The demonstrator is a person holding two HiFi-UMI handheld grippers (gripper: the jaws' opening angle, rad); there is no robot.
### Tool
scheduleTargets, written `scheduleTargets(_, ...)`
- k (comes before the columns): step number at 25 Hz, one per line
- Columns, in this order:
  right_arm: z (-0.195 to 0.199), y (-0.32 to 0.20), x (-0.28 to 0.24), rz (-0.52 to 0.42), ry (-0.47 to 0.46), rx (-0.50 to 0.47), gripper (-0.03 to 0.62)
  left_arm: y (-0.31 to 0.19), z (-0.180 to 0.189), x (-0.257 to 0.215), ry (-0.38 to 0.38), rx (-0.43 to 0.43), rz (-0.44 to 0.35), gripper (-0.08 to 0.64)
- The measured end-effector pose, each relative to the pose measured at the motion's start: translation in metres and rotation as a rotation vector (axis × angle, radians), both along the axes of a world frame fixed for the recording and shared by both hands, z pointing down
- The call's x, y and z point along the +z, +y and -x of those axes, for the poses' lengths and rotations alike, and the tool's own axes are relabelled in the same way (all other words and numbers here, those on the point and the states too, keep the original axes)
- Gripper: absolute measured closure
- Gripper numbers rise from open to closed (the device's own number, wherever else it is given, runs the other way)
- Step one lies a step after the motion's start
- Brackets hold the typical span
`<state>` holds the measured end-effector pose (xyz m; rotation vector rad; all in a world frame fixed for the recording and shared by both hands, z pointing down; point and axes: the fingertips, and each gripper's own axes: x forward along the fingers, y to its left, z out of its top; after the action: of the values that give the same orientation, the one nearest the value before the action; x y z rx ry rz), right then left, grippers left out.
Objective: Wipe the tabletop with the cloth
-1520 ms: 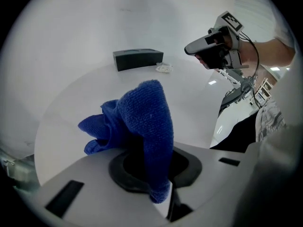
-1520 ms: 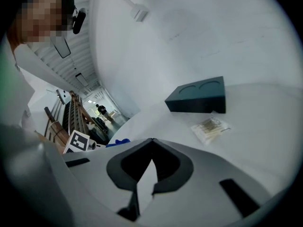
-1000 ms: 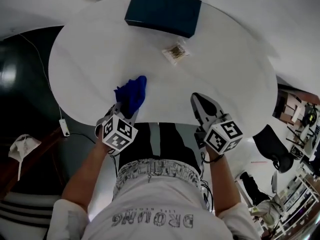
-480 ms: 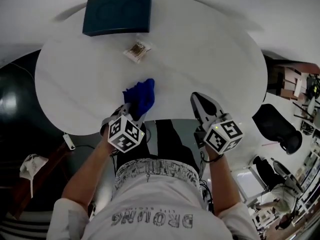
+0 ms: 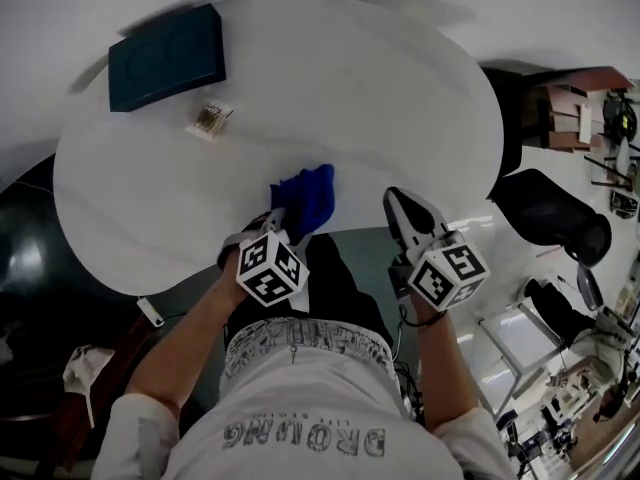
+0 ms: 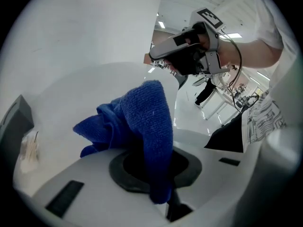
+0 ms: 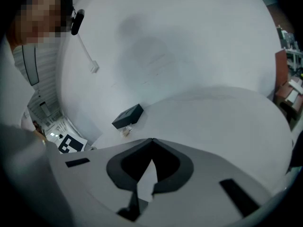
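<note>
Item one: white oval tabletop (image 5: 300, 98), seen from above, with the person standing at its near edge. Item two: blue terry cloth (image 5: 308, 198), bunched into folds, lying on the tabletop just inside that near edge and in front of the person's left arm. Item three: left hand-held gripper (image 5: 283, 223), jaws pinching one end of the cloth; its own view shows the blue fabric (image 6: 142, 122) filling the gap between the jaws and spilling forward over them. Item four: right hand-held gripper (image 5: 395, 198), jaws pressed together at the tips with nothing between them (image 7: 151, 141), poised over the near edge of the tabletop, beside the cloth but apart from it; contact with the surface cannot be told. Item five: dark blue flat rectangular box (image 5: 167, 58), at the far left of the tabletop, well apart from the cloth. Item six: small clear packet with brownish contents (image 5: 209, 117), lying just beside the box on its nearer side. Item seven: black office chair (image 5: 560, 230), on the floor to the right of the tabletop.
</note>
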<state>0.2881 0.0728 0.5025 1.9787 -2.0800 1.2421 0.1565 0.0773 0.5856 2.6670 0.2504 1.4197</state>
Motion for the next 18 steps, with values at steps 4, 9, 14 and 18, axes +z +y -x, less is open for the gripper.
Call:
scheduleTargets(4,-0.019,0.019,-0.001,0.007,0.000,0.052,0.584,0.018,-0.023,-0.001,0.002,0.067,0.002,0.495)
scheduleTargets(9,-0.028,0.026,-0.001,0.013,-0.001,0.071,0.584,0.024,-0.035,-0.002,0.006,0.054,0.031,0.495)
scheduleTargets(14,-0.020,0.011,-0.012,-0.017,0.001,0.045,0.584,0.008,-0.031,-0.017,0.066,-0.025,0.077,0.495)
scheduleTargets(18,-0.012,-0.005,-0.024,-0.060,0.008,0.020,0.584,-0.026,-0.025,-0.047,0.150,-0.120,0.043,0.495)
